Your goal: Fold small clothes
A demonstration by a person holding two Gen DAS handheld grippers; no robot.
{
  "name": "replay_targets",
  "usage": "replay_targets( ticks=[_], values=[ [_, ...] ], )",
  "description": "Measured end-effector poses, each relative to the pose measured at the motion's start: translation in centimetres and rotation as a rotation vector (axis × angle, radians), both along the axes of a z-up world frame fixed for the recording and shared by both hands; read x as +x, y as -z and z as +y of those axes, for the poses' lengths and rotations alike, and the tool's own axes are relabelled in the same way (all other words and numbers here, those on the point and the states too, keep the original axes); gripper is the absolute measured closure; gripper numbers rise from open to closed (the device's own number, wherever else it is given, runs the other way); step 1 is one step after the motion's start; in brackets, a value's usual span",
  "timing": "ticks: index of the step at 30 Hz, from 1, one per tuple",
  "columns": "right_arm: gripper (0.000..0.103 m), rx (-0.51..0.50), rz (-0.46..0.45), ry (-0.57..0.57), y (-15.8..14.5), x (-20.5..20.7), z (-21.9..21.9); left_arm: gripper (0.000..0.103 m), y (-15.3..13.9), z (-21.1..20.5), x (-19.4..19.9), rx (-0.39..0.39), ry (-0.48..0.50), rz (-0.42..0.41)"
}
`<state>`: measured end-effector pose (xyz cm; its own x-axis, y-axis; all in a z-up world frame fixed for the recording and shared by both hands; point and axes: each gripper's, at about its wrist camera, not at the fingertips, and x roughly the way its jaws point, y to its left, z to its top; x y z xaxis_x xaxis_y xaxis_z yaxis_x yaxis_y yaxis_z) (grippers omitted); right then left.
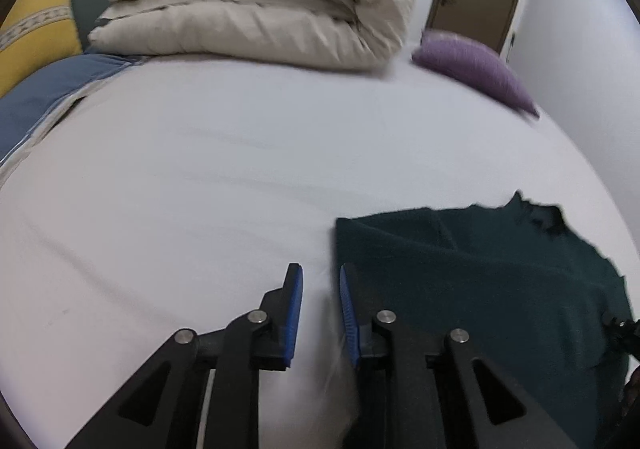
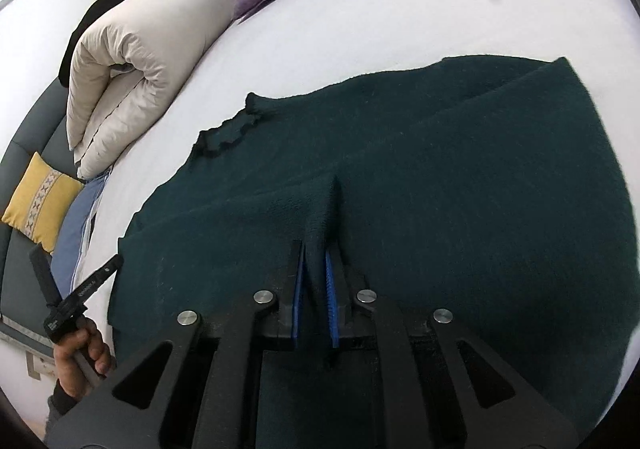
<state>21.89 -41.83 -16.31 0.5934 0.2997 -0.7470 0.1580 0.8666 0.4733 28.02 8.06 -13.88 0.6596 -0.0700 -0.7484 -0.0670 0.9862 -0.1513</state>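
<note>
Now the right tongs (image 2: pixel 316 269) pinch a ridge of the green sweater (image 2: pixel 440 189); left tongs (image 1: pixel 320 289), spread beside its edge, should grip next.

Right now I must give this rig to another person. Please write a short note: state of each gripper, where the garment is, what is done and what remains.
Left gripper: open, empty, over the white sheet beside the garment's edge.
Right gripper: shut on a pinched ridge of the dark green garment.
Garment: spread on the bed, ruffled collar toward the beige duvet; one far corner looks folded over.
Done: at most one fold.
Left: probably take the near edge with the left gripper and finish folding.
</note>
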Motion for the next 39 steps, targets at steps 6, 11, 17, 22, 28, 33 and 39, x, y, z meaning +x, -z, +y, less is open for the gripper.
replay_targets(
  ticks=[6, 11, 17, 22, 28, 33, 39],
  values=[
    [0.077, 0.035, 0.004, 0.001, -1.1, -2.1, -0.1, 0.061, 2.9, -2.1, -2.0, 0.060, 0.070, 0.072],
    [0.084, -0.095, 0.013, -0.038, -0.6, -2.5, 0.9, 0.087, 5.8, -3.4, -2.2, 0.154, 0.086, 0.084],
    [0.094, -0.124, 0.020, -0.003, -1.4, -3.7, -0.1, 0.102, 8.3, -2.8, -2.2, 0.238, 0.082, 0.093],
    [0.095, -0.077, -0.002, 0.011, 0.3, -4.4, -0.9, 0.102, 9.2, -3.8, -2.3, 0.293, 0.077, 0.084],
    [0.082, 0.032, -0.007, 0.047, -0.6, -5.5, -3.1, 0.082, 6.2, -1.6, -6.8, 0.186, 0.069, -0.005],
    [0.024, 0.018, -0.232, 0.104, -6.3, -14.0, -4.4, 0.034, 3.9, 0.7, -13.3, 0.056, 0.161, -0.022],
    [0.027, 0.019, -0.213, 0.005, -6.6, -23.9, -4.9, 0.035, 6.1, 3.6, -20.9, -0.209, 0.178, 0.171]
  ],
)
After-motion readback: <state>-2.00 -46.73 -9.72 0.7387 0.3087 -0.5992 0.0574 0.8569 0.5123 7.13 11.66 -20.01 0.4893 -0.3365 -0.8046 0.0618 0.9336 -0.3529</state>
